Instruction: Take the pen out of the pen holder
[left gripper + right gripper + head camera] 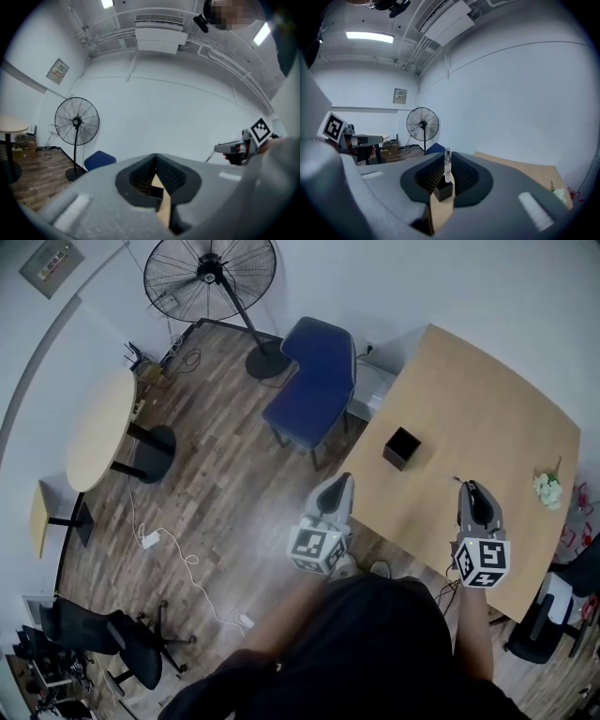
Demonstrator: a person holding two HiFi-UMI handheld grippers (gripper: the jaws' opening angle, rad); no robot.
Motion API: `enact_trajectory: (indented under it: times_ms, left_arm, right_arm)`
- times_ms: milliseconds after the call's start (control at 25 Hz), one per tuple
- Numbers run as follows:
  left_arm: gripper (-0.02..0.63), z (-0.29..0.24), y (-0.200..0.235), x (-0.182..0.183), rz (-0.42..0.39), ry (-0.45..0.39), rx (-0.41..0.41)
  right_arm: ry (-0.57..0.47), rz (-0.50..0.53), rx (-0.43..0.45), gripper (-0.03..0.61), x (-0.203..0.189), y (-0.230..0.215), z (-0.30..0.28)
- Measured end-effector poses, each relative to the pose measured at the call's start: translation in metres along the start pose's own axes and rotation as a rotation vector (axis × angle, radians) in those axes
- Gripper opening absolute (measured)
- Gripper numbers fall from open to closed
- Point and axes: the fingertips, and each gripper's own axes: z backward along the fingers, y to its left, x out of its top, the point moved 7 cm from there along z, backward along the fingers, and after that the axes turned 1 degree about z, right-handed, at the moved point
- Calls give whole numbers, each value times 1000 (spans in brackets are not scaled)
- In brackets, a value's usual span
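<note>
Head view: the black pen holder (401,447) stands on the wooden tabletop (497,390), beyond and between the left hand-held gripper (341,482) and the right hand-held gripper (466,487).

Left gripper view: its jaws are together and empty, with the holder beyond them.

Right gripper view: its jaws are clamped on the upright pen (447,161), which is out of the holder beyond.

matt pale wood table (487,399), matt black pen holder (401,447), clear glossy plastic pen (447,164), blue cloth chair (314,371).
</note>
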Motion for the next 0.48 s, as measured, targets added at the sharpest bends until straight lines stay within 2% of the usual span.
enact_trajectory:
  times_ms: [480]
  left_arm:
    - [3, -6, -1, 2, -12, -8, -14]
  right_arm:
    - [-13, 2, -23, 46, 1, -3, 5]
